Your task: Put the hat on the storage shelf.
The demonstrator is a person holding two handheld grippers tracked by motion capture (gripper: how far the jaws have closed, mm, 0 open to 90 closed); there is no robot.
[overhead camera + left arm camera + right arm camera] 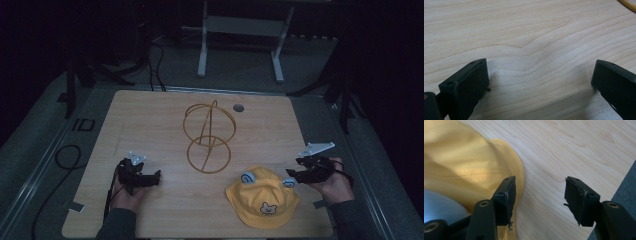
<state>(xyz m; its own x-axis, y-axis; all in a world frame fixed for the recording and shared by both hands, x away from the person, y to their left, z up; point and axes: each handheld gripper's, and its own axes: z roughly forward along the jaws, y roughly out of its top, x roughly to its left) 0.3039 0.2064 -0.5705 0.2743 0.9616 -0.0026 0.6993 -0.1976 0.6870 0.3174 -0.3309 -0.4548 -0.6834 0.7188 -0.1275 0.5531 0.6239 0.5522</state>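
Observation:
A yellow bucket hat (262, 196) with a bear face and pale blue ears lies on the wooden table (150, 125) at the front right. My right gripper (290, 178) is at the hat's right edge, open, one jaw over the hat's brim (517, 170) and the other over bare wood; nothing is gripped between them. A gold wire hat stand (209, 137) made of rings stands at the table's middle. My left gripper (156, 176) rests low at the front left, open, its jaws wide over bare wood (536, 50).
A round grommet hole (238, 107) sits at the table's back edge. A white table frame (240, 30) stands on the grey floor behind. A black cable (67, 156) loops on the floor at the left. The stand's ring (627, 4) edges the left gripper view.

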